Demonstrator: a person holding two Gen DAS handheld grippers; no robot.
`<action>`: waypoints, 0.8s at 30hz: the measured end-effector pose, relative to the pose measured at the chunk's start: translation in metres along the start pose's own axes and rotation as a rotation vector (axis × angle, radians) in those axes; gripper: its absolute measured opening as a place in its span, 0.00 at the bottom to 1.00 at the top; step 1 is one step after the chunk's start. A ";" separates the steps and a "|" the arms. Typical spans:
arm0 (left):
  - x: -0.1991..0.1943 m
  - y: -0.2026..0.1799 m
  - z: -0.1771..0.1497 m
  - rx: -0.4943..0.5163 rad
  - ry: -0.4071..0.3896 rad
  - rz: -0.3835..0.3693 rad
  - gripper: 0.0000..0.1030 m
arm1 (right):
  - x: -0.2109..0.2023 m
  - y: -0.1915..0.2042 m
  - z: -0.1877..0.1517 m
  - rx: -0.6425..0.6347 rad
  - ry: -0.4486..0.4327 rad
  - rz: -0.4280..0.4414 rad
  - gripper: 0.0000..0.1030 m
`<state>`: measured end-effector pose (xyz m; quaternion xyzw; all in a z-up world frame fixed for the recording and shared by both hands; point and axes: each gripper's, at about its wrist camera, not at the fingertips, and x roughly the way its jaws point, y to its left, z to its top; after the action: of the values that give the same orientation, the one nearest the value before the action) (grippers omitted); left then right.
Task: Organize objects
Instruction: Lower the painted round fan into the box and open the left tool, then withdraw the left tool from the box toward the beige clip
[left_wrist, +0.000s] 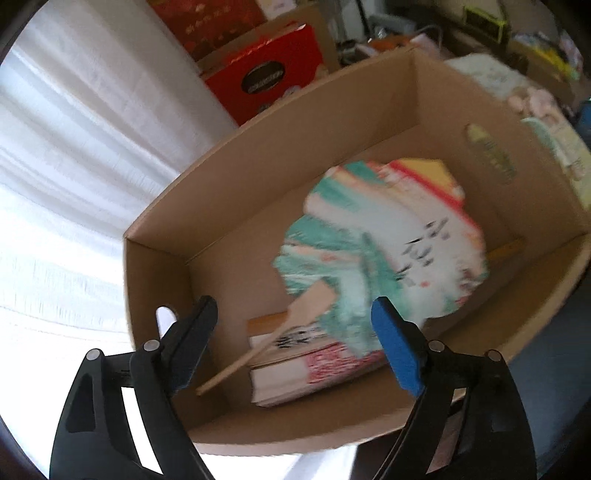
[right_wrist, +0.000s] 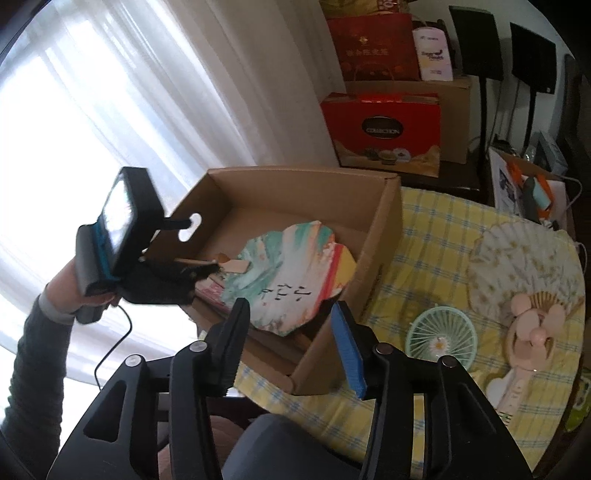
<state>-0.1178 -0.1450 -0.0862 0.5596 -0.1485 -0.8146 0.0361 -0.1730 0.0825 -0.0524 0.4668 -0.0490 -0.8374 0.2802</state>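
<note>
An open cardboard box (left_wrist: 280, 155) (right_wrist: 384, 229) holds a round painted paper fan (left_wrist: 384, 240) (right_wrist: 291, 273) with a wooden handle (left_wrist: 258, 354). The fan lies on a book (left_wrist: 314, 373) at the box's near end. My left gripper (left_wrist: 295, 314) is open and empty, just above the fan's handle; in the right wrist view (right_wrist: 192, 273) it sits at the box's left end by the handle. My right gripper (right_wrist: 290, 310) is open and empty, hovering over the box's near corner.
On the yellow checked tablecloth (right_wrist: 424, 258) right of the box lie a floral round fan (right_wrist: 517, 266), a green hand fan (right_wrist: 441, 338) and a pink hand fan (right_wrist: 535, 332). Red gift boxes (right_wrist: 380, 129) stand behind. White curtains (right_wrist: 110, 92) hang at the left.
</note>
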 end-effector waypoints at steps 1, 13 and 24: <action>-0.002 -0.004 0.004 0.002 -0.009 -0.011 0.82 | -0.001 -0.002 -0.001 -0.001 -0.001 -0.009 0.48; -0.038 -0.048 0.017 -0.069 -0.112 -0.146 0.86 | -0.023 -0.031 -0.014 -0.011 -0.023 -0.162 0.68; -0.067 -0.087 0.028 -0.121 -0.196 -0.212 1.00 | -0.060 -0.075 -0.032 0.029 -0.053 -0.279 0.77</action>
<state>-0.1097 -0.0414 -0.0413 0.4870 -0.0420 -0.8719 -0.0309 -0.1544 0.1825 -0.0508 0.4508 -0.0031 -0.8795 0.1527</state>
